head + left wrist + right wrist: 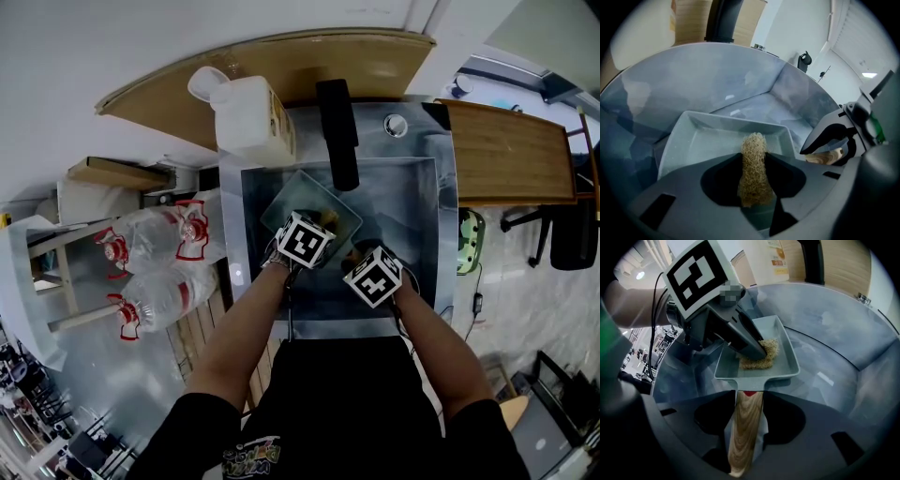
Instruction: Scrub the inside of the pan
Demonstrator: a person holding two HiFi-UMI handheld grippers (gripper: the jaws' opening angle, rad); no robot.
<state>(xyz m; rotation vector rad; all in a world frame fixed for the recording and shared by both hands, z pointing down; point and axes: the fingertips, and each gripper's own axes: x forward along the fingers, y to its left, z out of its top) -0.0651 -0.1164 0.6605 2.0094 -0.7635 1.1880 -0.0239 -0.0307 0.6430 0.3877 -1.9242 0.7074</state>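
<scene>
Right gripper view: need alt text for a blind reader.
The right tongs grip the wooden handle of a grey rectangular pan held inside a steel sink. The left tongs hold a tan scrub pad down in the pan.

Wooden counter (511,155), white wall (103,42)

This looks like a kitchenette corner set up inside an office or workroom. A steel sink (427,202) with a black tap (337,131) sits in a wooden counter (375,61), with a white jug (248,117) beside it. Big water bottles (155,234) sit at the left. A wooden desk (511,155) and a black office chair (572,234) stand at the right.
</scene>
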